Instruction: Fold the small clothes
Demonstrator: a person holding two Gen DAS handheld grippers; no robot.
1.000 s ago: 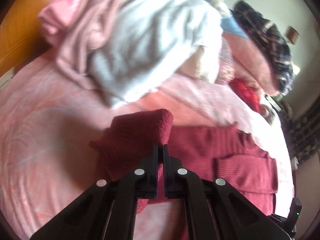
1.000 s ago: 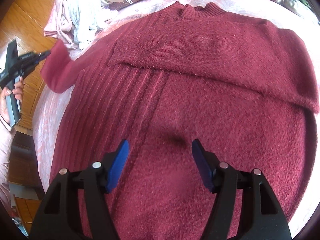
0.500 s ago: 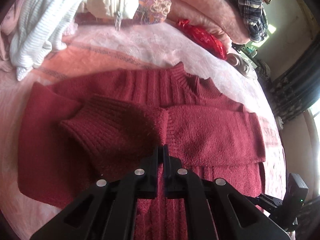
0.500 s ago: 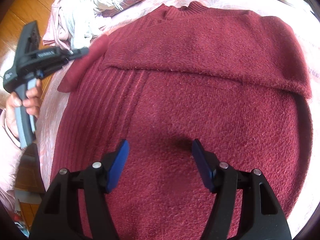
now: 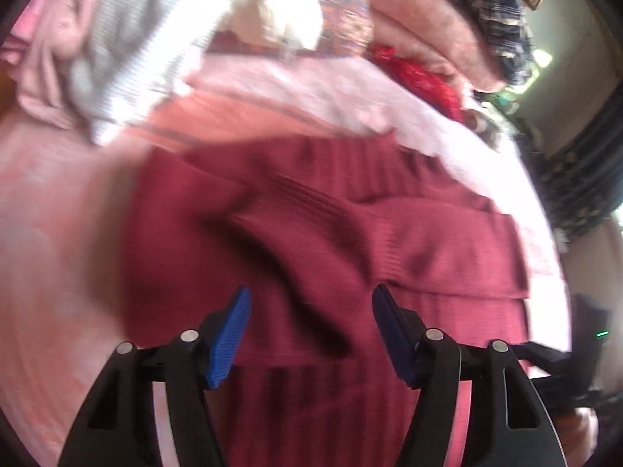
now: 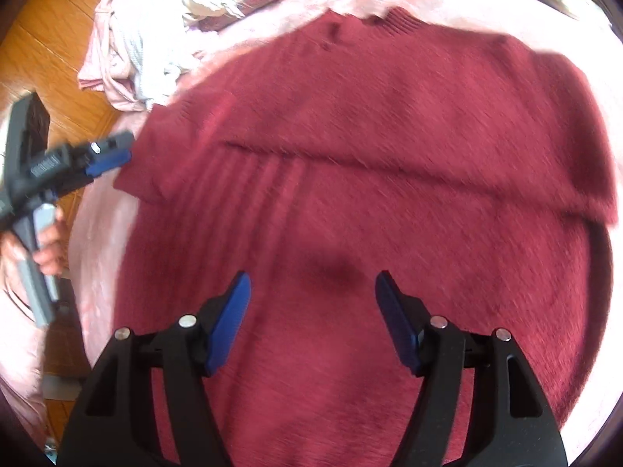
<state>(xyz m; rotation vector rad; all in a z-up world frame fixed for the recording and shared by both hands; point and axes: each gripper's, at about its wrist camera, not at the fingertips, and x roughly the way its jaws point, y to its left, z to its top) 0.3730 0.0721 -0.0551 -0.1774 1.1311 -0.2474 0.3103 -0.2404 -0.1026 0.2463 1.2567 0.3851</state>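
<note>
my left gripper (image 5: 311, 327) has just been opening, jaws wide, nothing between them. below it a maroon sweater (image 5: 428, 249) lies on the pink bedspread (image 5: 50, 233), one sleeve folded across its chest. piled clothes (image 5: 128, 50) beyond. frame blurred.

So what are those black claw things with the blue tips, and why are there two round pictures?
Each claw is a hand-held gripper that a person squeezes, with a camera on it. One picture looks along the left hand-held gripper, the other along the right hand-held gripper. Below them a dark red sweater lies flat on a pink bed cover, one sleeve folded across it. The left jaws have just opened and neither gripper holds anything. More clothes are piled at the bed's edge.
</note>
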